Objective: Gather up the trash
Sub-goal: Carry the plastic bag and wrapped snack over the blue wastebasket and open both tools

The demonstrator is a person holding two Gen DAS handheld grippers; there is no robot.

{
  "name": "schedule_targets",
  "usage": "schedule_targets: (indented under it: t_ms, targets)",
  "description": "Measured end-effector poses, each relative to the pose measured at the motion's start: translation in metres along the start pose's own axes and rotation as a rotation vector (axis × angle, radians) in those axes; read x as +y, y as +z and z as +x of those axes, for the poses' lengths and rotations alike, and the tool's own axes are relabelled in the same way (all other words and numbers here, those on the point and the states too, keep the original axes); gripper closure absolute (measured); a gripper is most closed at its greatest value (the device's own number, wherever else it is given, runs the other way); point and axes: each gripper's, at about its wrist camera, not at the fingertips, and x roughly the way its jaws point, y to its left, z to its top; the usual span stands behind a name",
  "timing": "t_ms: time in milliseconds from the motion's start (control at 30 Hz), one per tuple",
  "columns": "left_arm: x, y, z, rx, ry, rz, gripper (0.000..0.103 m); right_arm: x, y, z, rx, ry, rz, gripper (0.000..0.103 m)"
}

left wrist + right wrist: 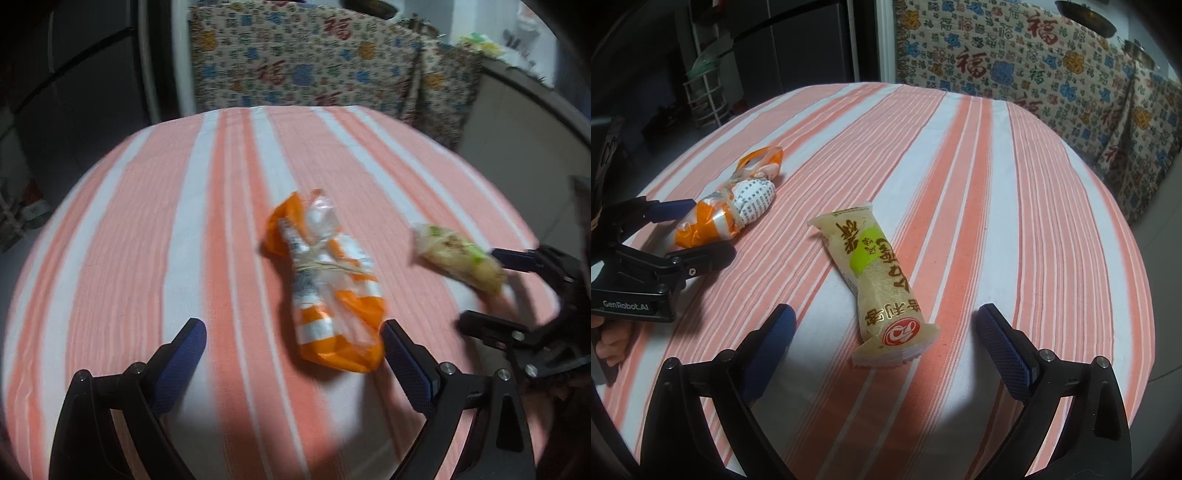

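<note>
Our left gripper (pixel 293 341) stands wide, gripping nothing. We count two pieces of trash on the striped tablecloth (pixel 147 229): the orange wrapper (pixel 328 284), running lengthwise away from us, its near end just inside the right pad, and the yellow packet (pixel 458 260).

Our right gripper (pixel 886 325) gapes too, the yellow packet (pixel 879 284) lying lengthwise between its fingers, untouched; the orange wrapper (pixel 727 206) lies between the left gripper's (pixel 698 229) fingers.

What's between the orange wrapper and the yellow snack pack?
Only bare striped cloth lies between the orange wrapper and the yellow pack, clearest in the right wrist view.
</note>
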Motion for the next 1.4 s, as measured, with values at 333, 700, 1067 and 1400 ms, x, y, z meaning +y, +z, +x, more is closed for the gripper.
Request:
schedule_targets:
  t_ms: [333, 700, 1067, 1400]
  targets:
    - [-0.009, 0.038, 0.019, 0.108, -0.039, 0.029, 0.027, 0.008, 0.062, 0.017, 0.281, 0.09, -0.137, 0.035]
    - [-0.091, 0.051, -0.01, 0.045, -0.153, 0.12, 0.06, -0.075, 0.026, -0.051, 0.136, 0.141, 0.157, 0.086]
    - [-0.322, 0.073, 0.023, 0.118, -0.484, 0.272, 0.06, -0.266, -0.109, -0.16, 0.089, -0.146, 0.556, 0.085]
    - [-0.46, 0.068, 0.124, 0.255, -0.496, 0.341, 0.056, -0.365, -0.19, -0.15, 0.095, -0.194, 0.798, 0.085]
